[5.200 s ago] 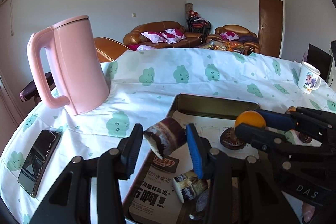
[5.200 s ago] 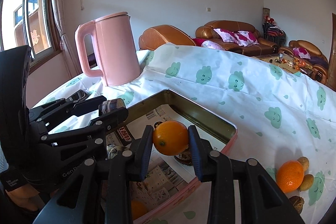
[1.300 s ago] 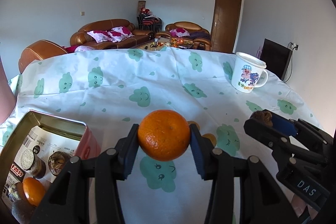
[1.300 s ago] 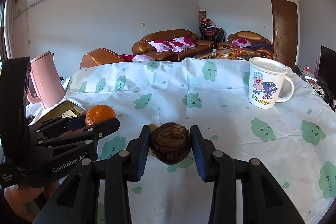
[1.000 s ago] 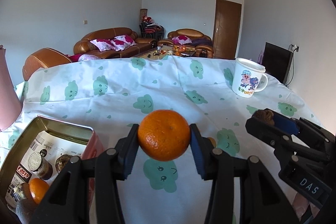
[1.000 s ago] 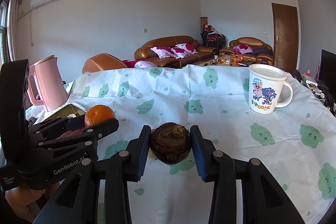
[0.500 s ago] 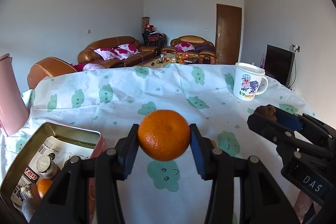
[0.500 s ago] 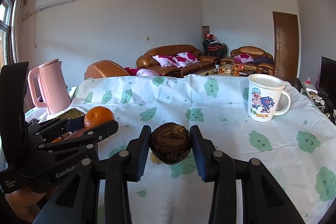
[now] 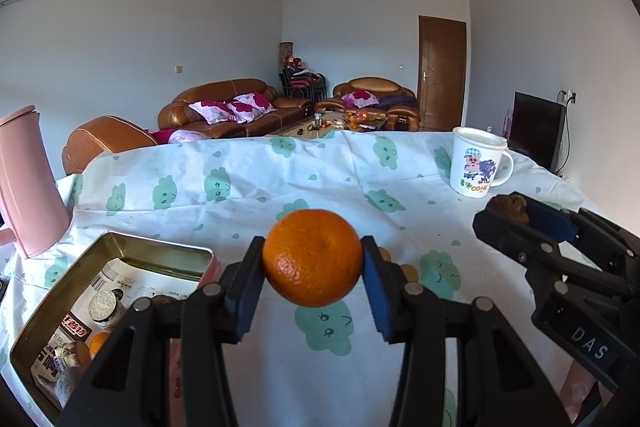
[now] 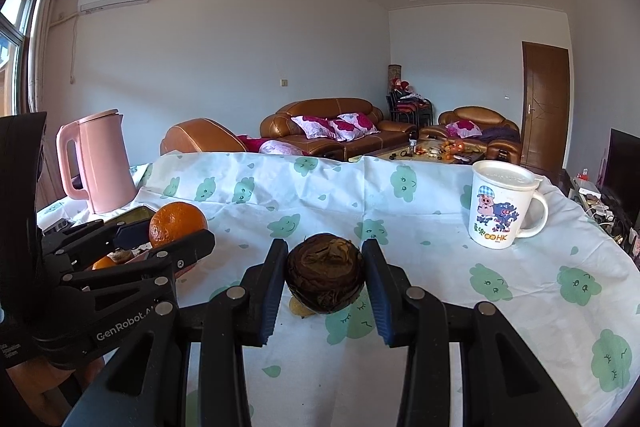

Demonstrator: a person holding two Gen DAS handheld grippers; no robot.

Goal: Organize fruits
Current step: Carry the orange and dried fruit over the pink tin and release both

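Here the move ahead turns on one relation: the metal tin lies low and to the left of both claws, so whatever goes in must travel leftward and down. Farthest left on the table stands the pink kettle; just right of it and nearer the camera sits the tin, lined with printed paper and already holding a small orange fruit and some brownish items that are hard to identify. Next to the right, the left claw pinches an orange by its sides, raised clear of the cloud-print cloth. The tin's pink right wall is just beside this claw's left finger in the left wrist view, so this hand is judged the nearer one, needing only a short swing left and a drop.

Further right, the right claw is pressed onto a dark brown round fruit, also held off the cloth. In its own view the left claw and the orange stand between it and the tin, so it would probably have to wait or cross behind. Under the brown fruit a small yellowish piece rests on the cloth. Well to the right stands the cartoon mug, out of the path.
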